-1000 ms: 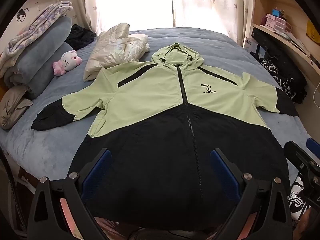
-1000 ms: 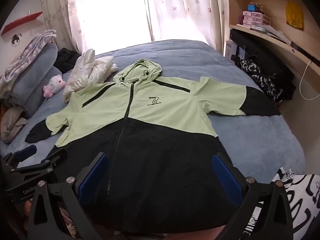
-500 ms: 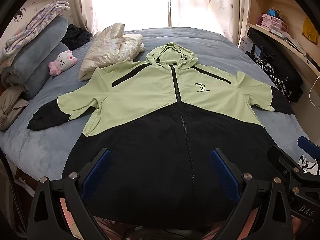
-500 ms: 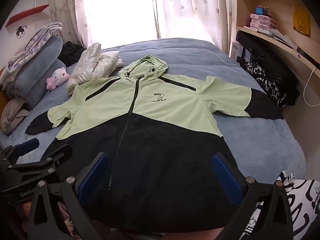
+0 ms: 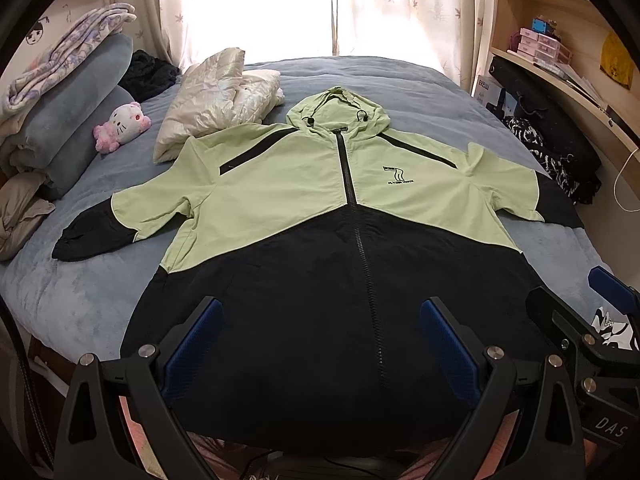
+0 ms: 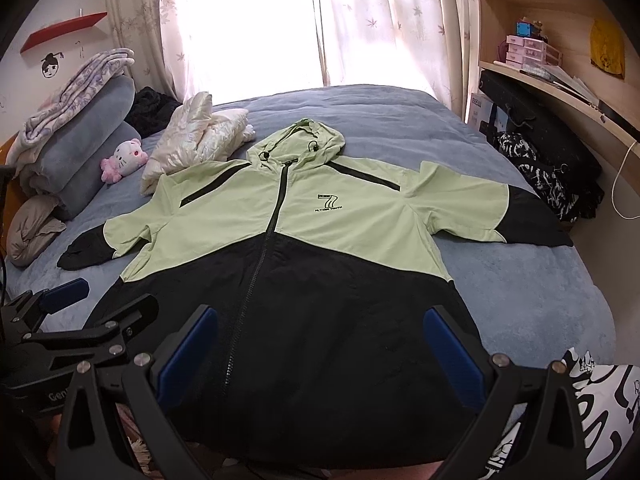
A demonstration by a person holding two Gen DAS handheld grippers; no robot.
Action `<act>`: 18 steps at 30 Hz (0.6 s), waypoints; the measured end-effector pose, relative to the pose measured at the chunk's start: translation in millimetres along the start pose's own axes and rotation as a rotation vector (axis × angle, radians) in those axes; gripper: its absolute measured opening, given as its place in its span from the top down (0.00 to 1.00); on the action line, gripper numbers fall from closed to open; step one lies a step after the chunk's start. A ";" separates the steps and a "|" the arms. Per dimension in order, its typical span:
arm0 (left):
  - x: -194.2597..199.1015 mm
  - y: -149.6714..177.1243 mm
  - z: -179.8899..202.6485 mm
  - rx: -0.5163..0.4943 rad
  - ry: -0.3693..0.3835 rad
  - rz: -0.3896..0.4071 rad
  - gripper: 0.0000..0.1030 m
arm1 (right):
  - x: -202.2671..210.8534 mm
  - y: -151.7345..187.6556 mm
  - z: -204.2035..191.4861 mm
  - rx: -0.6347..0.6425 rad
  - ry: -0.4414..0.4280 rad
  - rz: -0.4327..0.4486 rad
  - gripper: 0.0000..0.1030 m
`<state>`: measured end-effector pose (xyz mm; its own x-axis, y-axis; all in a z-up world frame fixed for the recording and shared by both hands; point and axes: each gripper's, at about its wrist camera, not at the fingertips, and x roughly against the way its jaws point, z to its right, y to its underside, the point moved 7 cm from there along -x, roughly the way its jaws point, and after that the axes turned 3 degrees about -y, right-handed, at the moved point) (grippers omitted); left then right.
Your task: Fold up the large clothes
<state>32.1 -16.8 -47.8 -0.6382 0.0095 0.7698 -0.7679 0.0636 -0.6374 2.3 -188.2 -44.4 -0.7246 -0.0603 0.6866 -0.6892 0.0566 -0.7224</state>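
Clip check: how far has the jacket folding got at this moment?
Done: the green-and-black hooded jacket lies spread face up on the bed, zipped, both sleeves out to the sides. In hand: nothing; the left gripper and right gripper are both open above the black hem, gripping no fabric. Left: all the folding, since sleeves, hood and body show no fold.

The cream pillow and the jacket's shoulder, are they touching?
Touching. In the left wrist view the cream pillow has its lower corner meeting the jacket at the shoulder edge, no blue bed showing between.
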 end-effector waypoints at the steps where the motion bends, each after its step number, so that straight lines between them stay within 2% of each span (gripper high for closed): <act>1: 0.1 0.1 0.0 0.001 -0.001 0.000 0.05 | 0.1 0.1 -0.3 0.000 -0.002 0.001 0.00; 18: 2.4 0.5 4.1 0.000 -0.001 0.003 0.05 | -1.3 -1.6 0.6 -0.005 -0.023 0.009 0.00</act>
<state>30.0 -20.9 -46.4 -0.6402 0.0085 0.7682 -0.7663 0.0634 -0.6394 4.3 -188.8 -44.2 -0.7307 -0.0825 0.6777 -0.6825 0.0621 -0.7283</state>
